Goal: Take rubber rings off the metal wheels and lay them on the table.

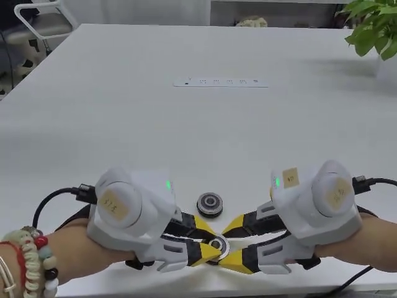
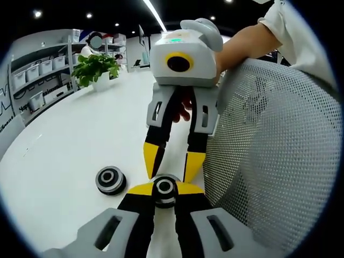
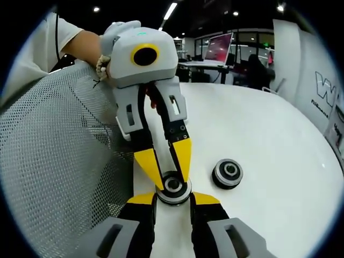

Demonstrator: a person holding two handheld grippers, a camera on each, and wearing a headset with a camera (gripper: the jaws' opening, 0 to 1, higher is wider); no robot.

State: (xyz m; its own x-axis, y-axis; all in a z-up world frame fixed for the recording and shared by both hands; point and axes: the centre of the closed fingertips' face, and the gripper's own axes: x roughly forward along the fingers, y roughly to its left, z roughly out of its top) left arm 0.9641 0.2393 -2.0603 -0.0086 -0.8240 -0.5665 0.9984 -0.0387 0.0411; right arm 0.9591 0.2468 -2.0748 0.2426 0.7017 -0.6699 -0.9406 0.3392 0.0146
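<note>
Left tool (image 2: 165, 191) and right tool (image 3: 173, 199) both clamp one metal wheel (image 1: 217, 244) (from opposite sides), second wheel (image 1: 209, 203) nearby

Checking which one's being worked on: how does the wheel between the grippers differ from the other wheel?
The held wheel is clamped by the left gripper and right gripper from opposite sides; the free wheel lies flat, untouched. The held wheel sits nearer the table edge; the free wheel lies just beyond the jaws. Both are round with metal centres.
</note>
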